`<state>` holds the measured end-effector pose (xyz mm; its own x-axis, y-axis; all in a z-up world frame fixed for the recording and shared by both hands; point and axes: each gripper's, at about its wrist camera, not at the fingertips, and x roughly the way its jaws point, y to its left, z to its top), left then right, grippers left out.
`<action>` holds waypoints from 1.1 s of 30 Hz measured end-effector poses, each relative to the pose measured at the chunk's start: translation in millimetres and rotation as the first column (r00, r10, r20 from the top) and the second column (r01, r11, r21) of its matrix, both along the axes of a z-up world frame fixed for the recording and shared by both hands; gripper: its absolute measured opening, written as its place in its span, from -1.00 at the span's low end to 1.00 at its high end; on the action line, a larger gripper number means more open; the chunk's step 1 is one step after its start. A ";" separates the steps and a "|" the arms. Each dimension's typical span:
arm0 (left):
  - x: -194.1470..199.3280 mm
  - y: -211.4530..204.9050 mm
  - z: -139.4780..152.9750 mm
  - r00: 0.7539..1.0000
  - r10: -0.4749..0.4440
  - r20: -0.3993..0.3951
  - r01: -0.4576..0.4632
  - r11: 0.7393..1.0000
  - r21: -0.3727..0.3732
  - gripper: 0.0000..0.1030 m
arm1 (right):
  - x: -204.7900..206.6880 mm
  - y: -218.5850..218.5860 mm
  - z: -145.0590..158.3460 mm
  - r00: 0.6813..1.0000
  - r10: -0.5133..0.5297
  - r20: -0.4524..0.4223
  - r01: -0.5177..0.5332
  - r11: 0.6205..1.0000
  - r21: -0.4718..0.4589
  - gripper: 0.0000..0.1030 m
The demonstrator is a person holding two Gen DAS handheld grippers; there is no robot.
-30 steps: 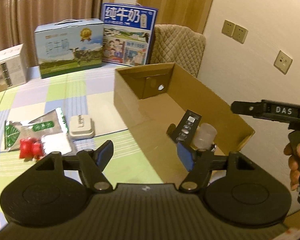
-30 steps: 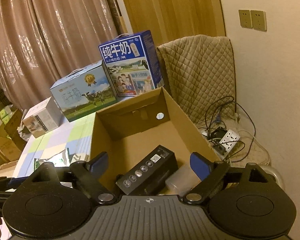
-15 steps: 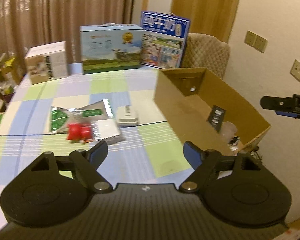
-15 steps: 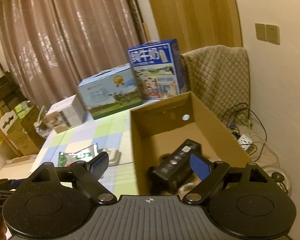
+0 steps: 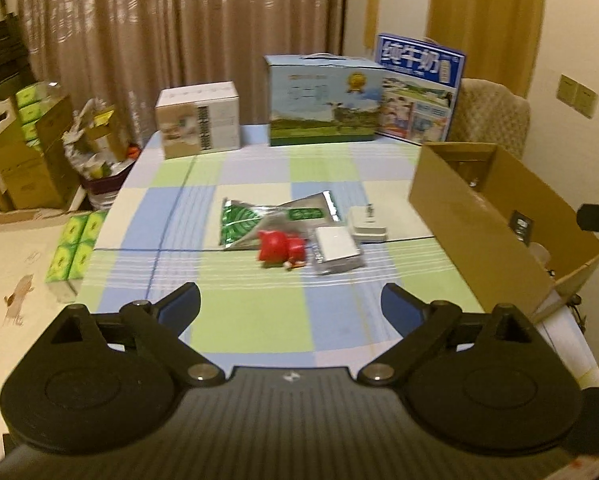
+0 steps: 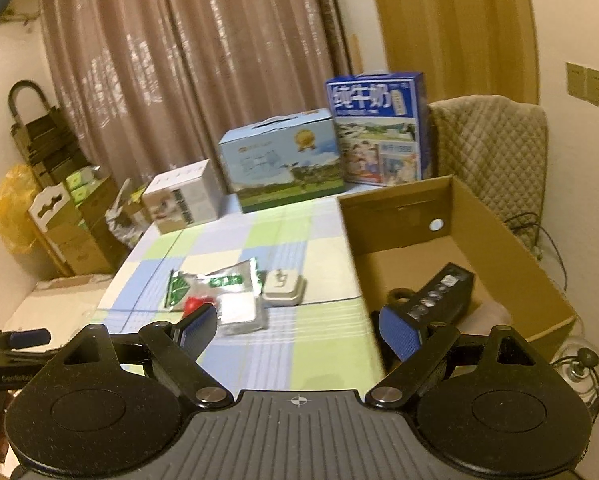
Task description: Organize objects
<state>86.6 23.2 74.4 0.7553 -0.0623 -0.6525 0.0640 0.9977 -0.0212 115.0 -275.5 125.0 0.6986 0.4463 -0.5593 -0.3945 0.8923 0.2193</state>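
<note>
Both tongs are released and grasp nothing: the left gripper point(image 5: 290, 300) hangs above the near part of the checked table point(image 5: 251, 328), and the right gripper point(image 6: 297, 330) hangs over the table edge beside the cardboard box point(image 6: 511, 240).

The things not yet sorted lie together at about 12 o'clock from the left gripper: a red toy point(image 5: 280, 246), touching a foil pouch point(image 5: 267, 222) at its 11 o'clock; a clear packet point(image 5: 337, 250) just at its 3 o'clock; a small white case point(image 5: 366, 226) behind that packet. The toy looks light and stiff, so I judge a grasp across its middle is good; the pouch is thin, soft and perhaps slippery, better to take by an edge; the case seems hard and smooth, to take by its two long sides.

In the box, at 2 o'clock of the right gripper, lies a black device point(image 6: 439, 296). Three milk cartons point(image 5: 323, 100) stand far at 12 o'clock and do not disturb; the near box wall may stand in the way.
</note>
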 end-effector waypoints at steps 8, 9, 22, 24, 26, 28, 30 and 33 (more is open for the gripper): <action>-0.1 18.6 -7.5 0.999 0.042 -0.010 -0.042 0.999 0.005 0.98 | -1.5 27.1 -9.9 0.999 0.049 -0.004 -0.049 0.998 -0.033 0.66; 0.5 20.1 -8.9 0.999 0.045 -0.011 -0.044 0.999 0.004 0.98 | -0.9 31.0 -11.3 0.998 0.055 -0.005 -0.055 0.998 -0.035 0.66; 24.3 32.3 -36.3 0.996 0.073 -0.048 -0.072 0.997 0.015 0.98 | 15.2 72.7 -36.2 0.993 0.119 -0.022 -0.121 0.989 -0.080 0.66; 32.2 35.4 -42.1 0.996 0.077 -0.054 -0.076 0.997 0.018 0.98 | 21.0 80.9 -43.8 0.991 0.131 -0.027 -0.132 0.987 -0.087 0.66; 42.5 38.2 -48.4 0.995 0.081 -0.058 -0.080 0.997 0.022 0.98 | 27.6 86.8 -51.9 0.990 0.139 -0.034 -0.142 0.985 -0.096 0.66; 53.8 41.3 -55.3 0.995 0.086 -0.058 -0.084 0.996 0.023 0.98 | 36.9 94.5 -63.0 0.988 0.146 -0.045 -0.150 0.983 -0.107 0.66; 64.4 44.3 -62.6 0.994 0.088 -0.063 -0.086 0.996 0.025 0.98 | 46.2 100.3 -73.3 0.987 0.150 -0.055 -0.156 0.981 -0.116 0.66; 83.2 48.3 -75.9 0.993 0.086 -0.075 -0.085 0.996 0.020 0.98 | 62.4 111.4 -90.8 0.985 0.157 -0.067 -0.165 0.977 -0.133 0.66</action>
<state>169.8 71.5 -1.4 0.7055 0.0119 -0.7086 -0.0226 0.9997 -0.0057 177.3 -164.1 34.1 0.5900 0.4663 -0.6591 -0.5262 0.8413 0.1240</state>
